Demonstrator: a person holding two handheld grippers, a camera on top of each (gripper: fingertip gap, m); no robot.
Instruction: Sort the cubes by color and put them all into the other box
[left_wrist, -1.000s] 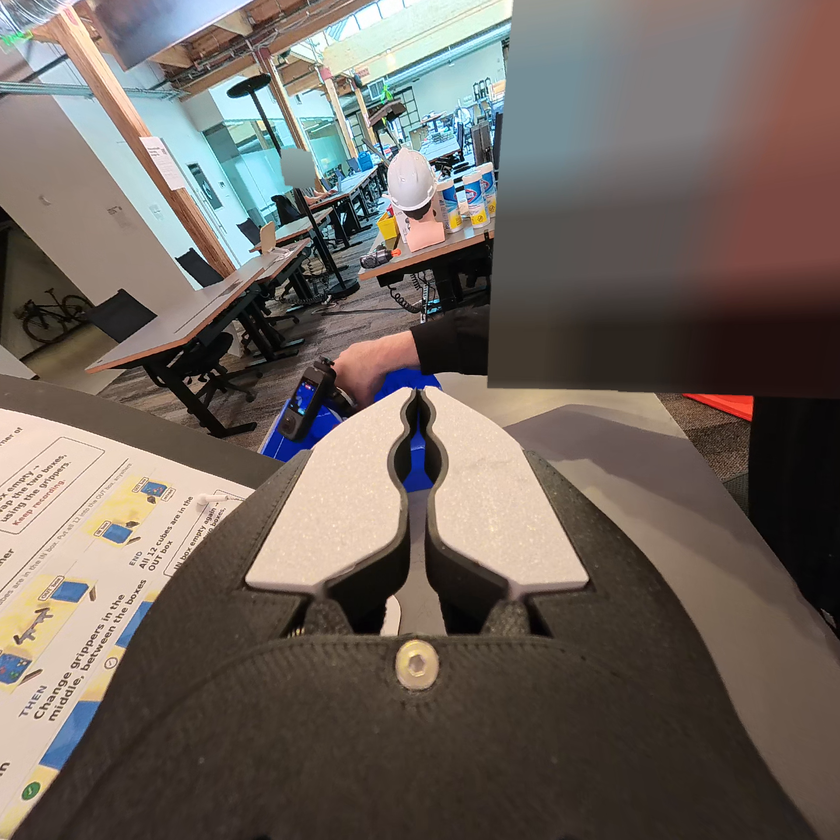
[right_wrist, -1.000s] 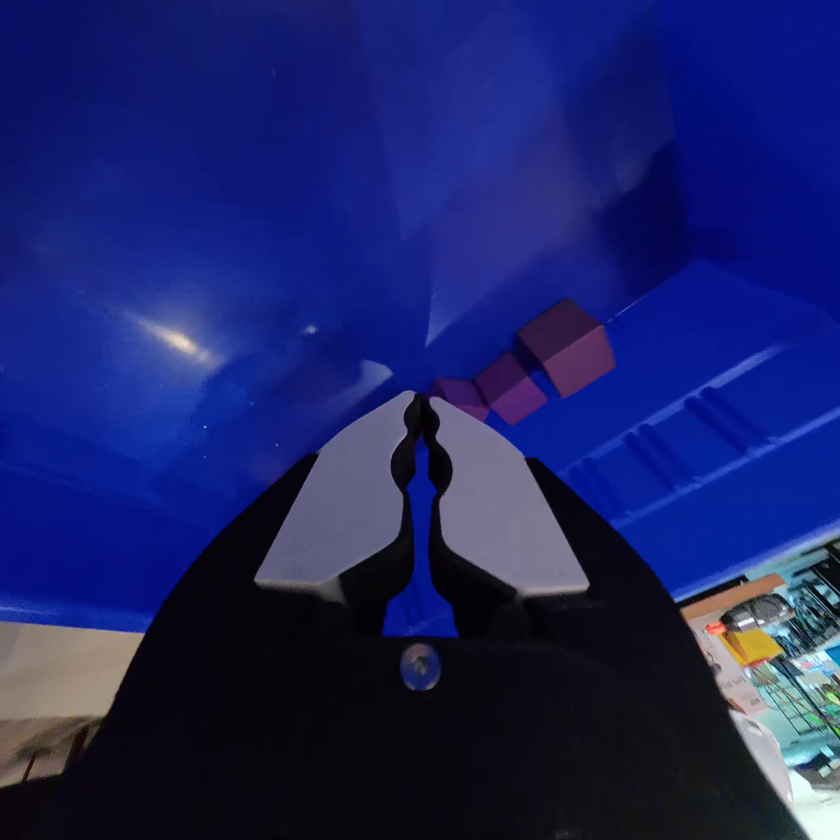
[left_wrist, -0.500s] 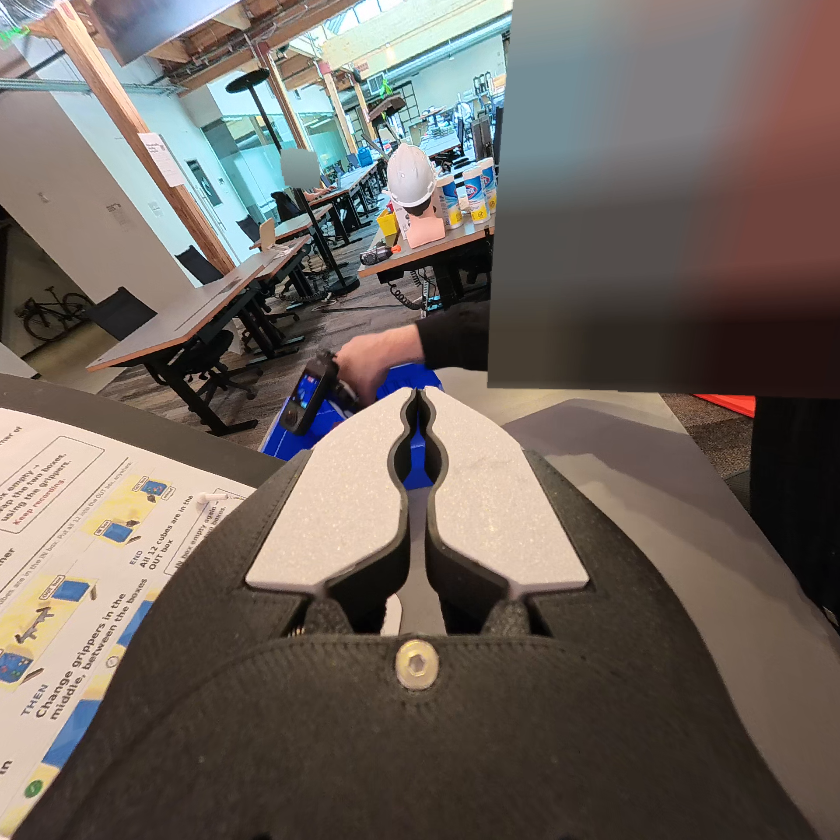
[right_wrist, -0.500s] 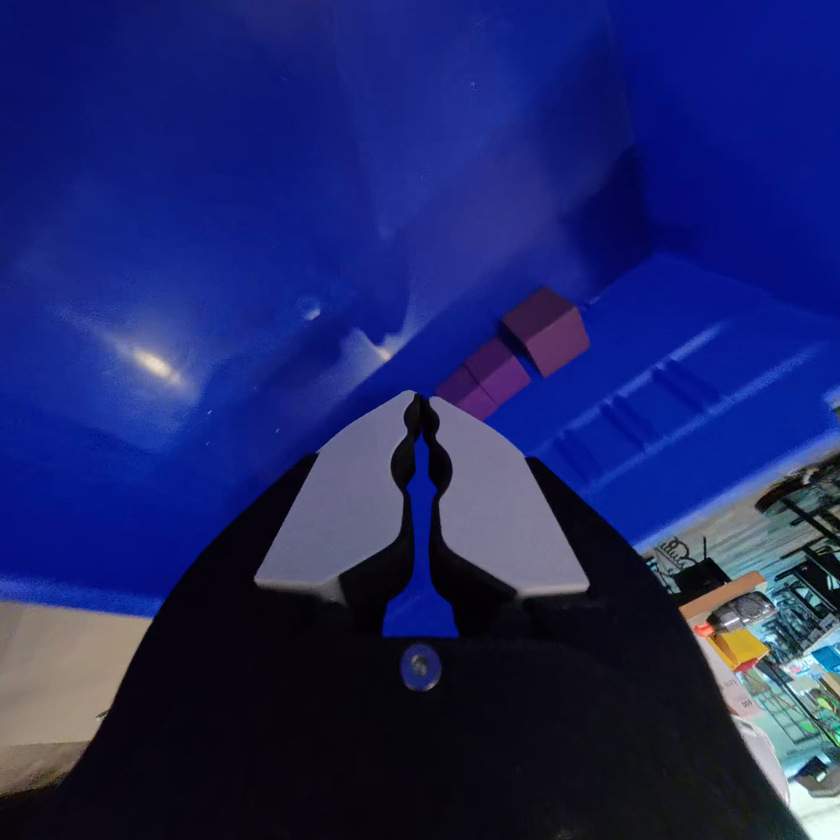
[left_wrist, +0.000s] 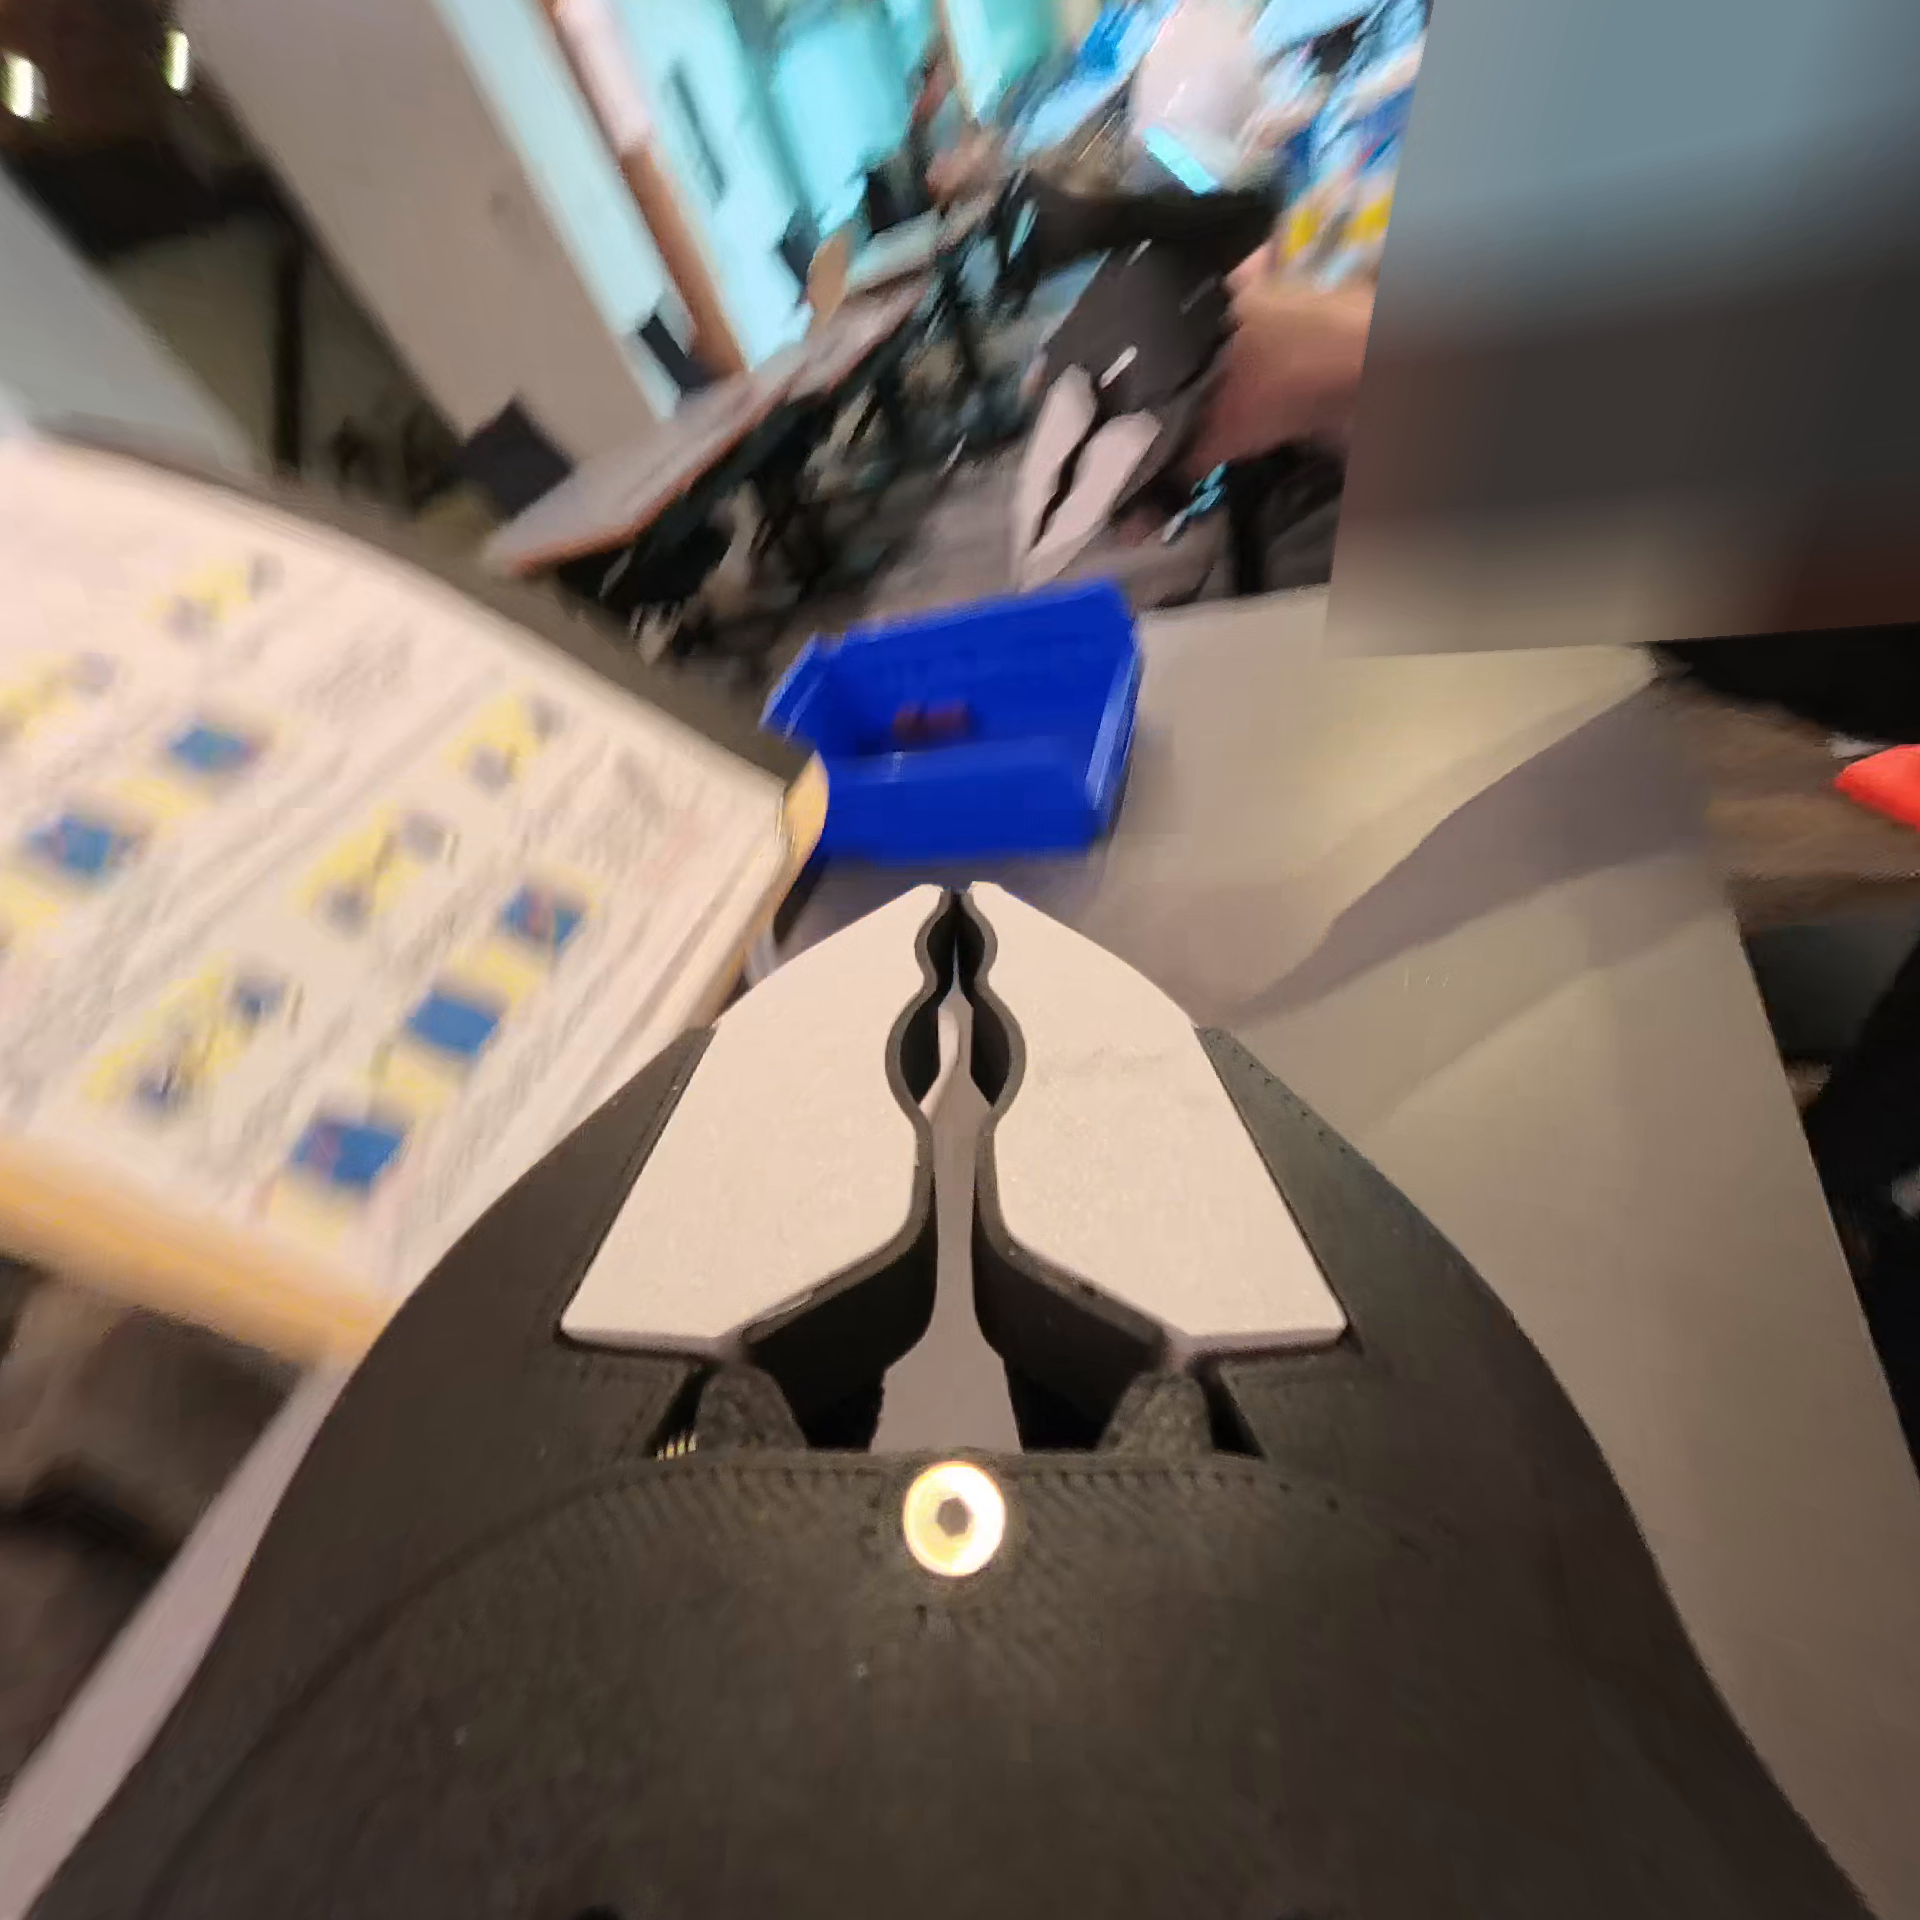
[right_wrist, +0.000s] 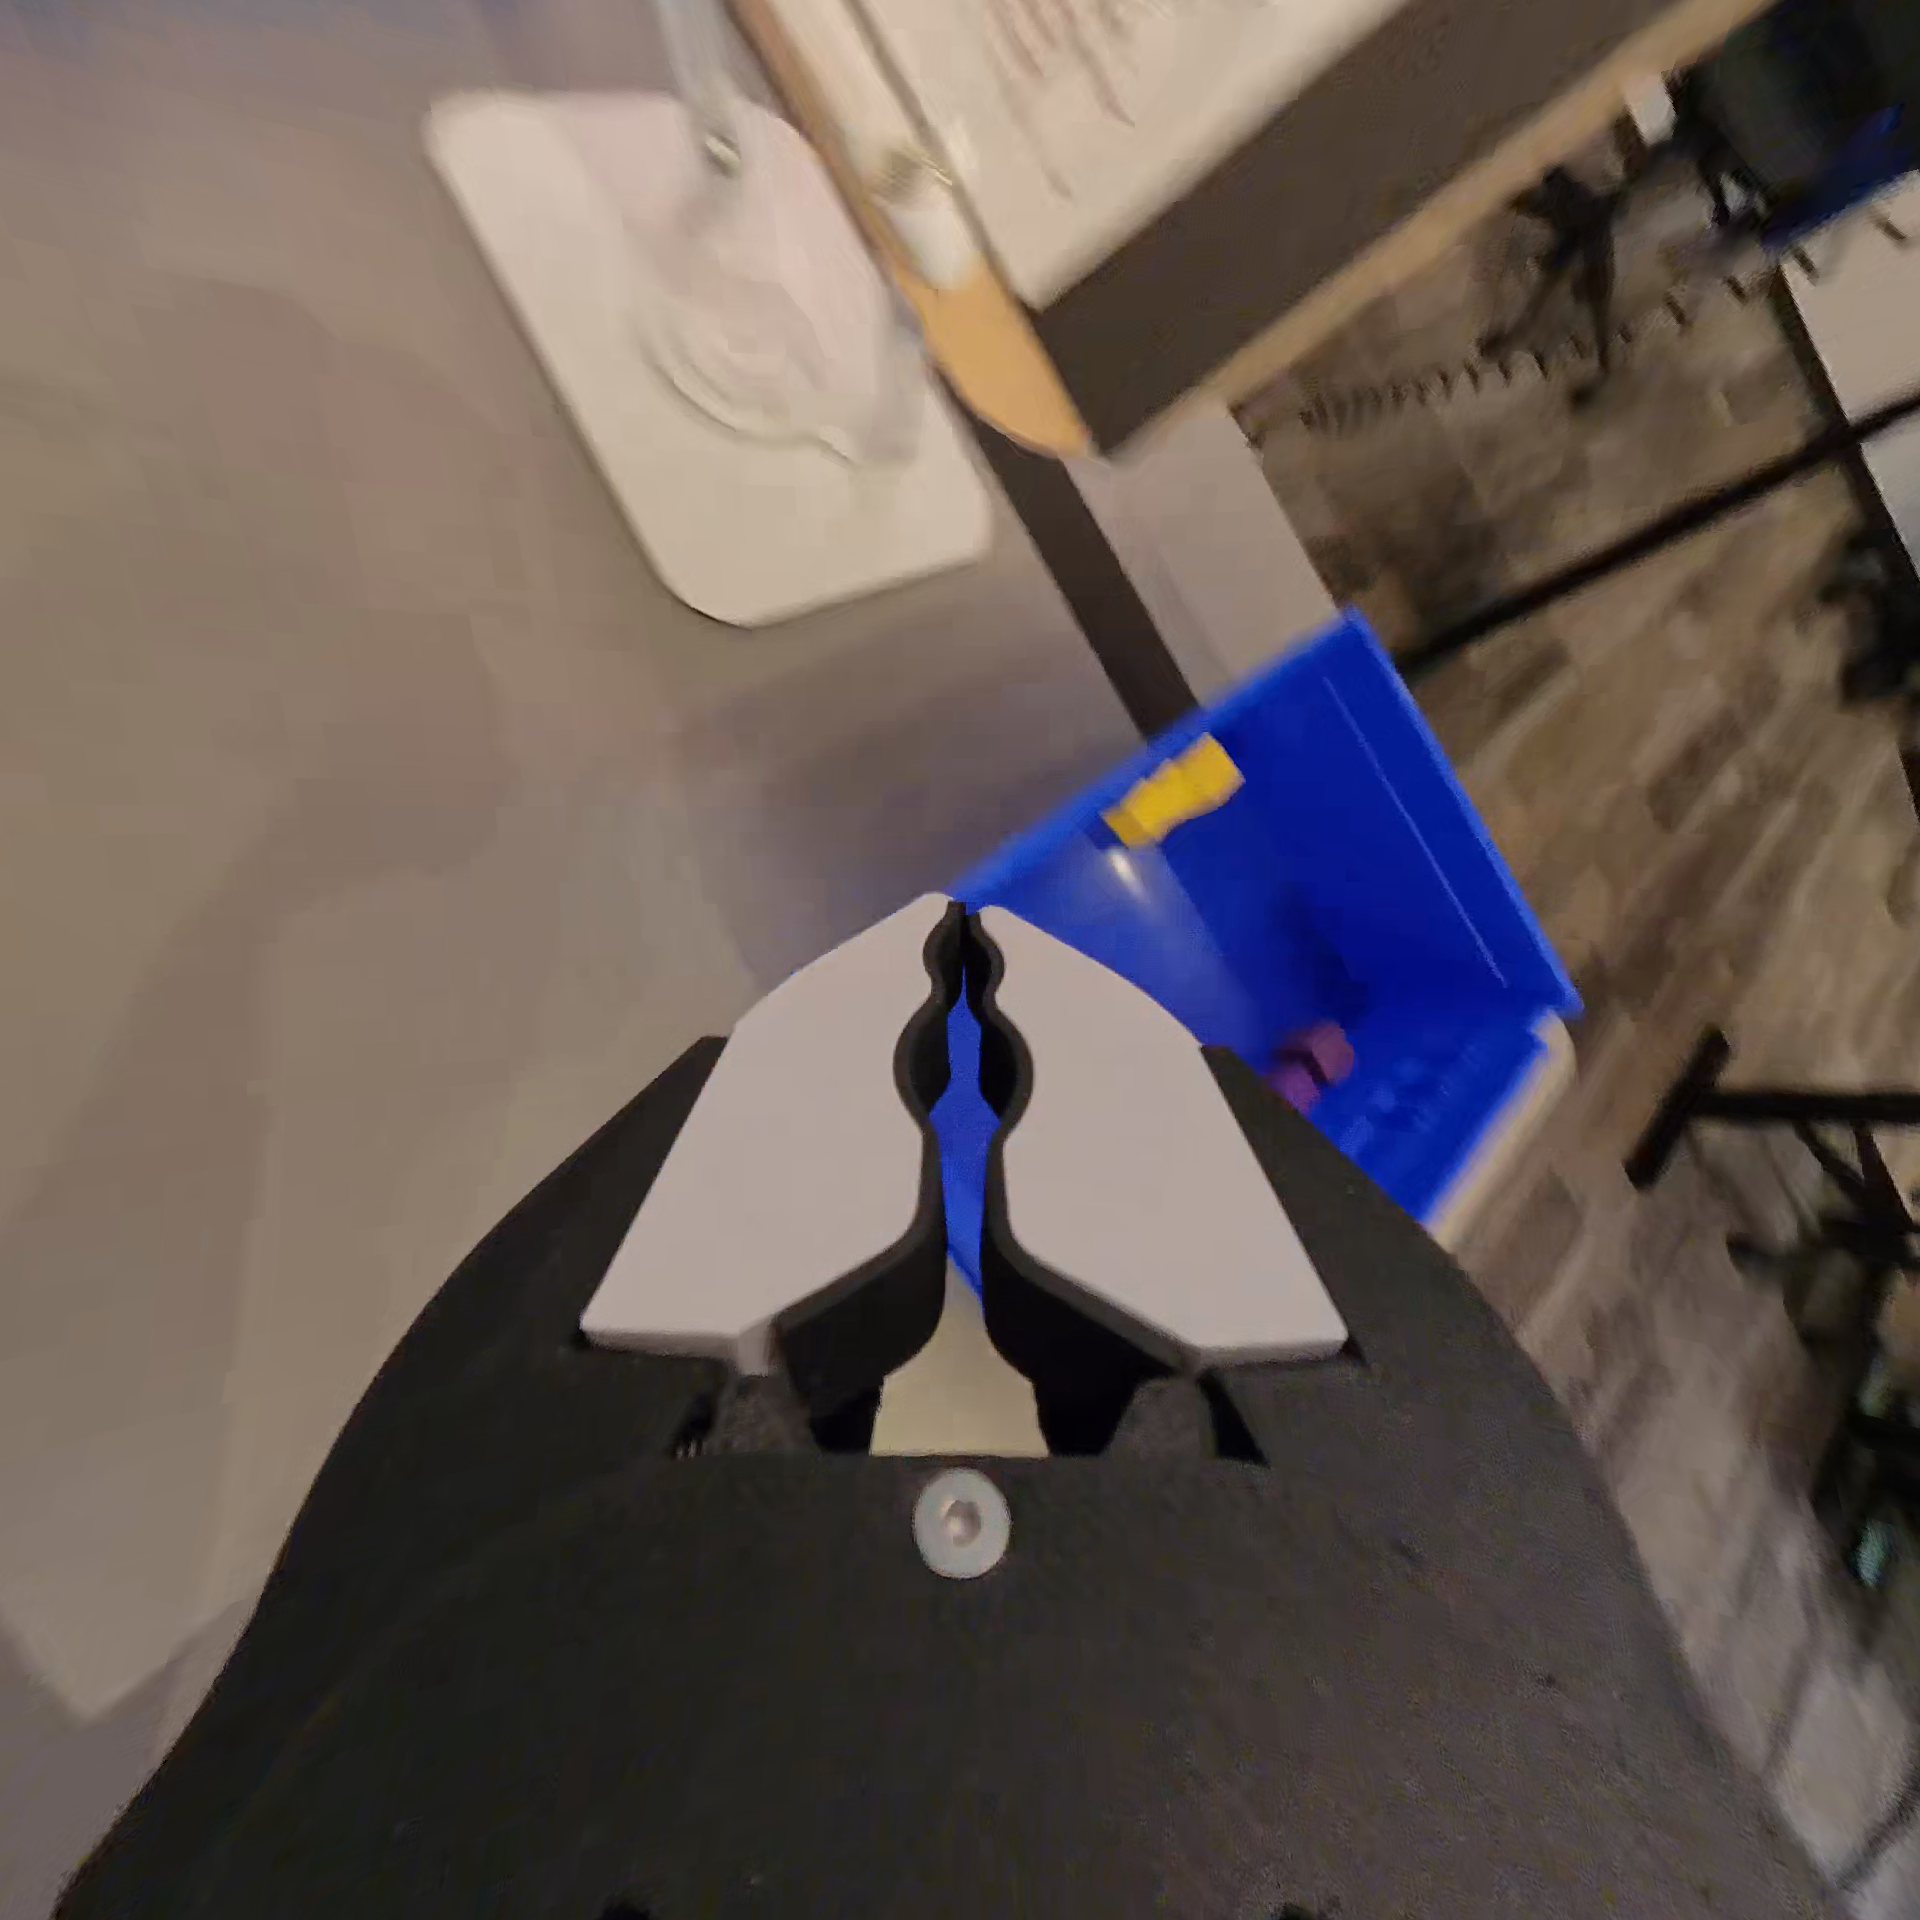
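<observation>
Both grippers are clenched on nothing: our left gripper (left_wrist: 954, 920) and right gripper (right_wrist: 958, 914) each show matte grey fingers meeting at the tips, with wavy black inner edges and a woven-looking black body behind. A second ago our right gripper was deep inside the blue box, close to purple cubes; now it has pulled back and looks down at that box (right_wrist: 1382, 831) from above, at the table's edge. Inside the glossy plastic walls we see yellow cubes (right_wrist: 1174, 795) against one wall and purple cubes (right_wrist: 1311, 1062) near the opposite corner, well apart. Our left view has swung too and is motion-blurred: the blue box (left_wrist: 966, 800) now sits whole on the smooth grey table (left_wrist: 1455, 935), beside the illustrated instruction sheet (left_wrist: 343, 883). A flat white rounded pad (right_wrist: 717, 395) lies on the table.
</observation>
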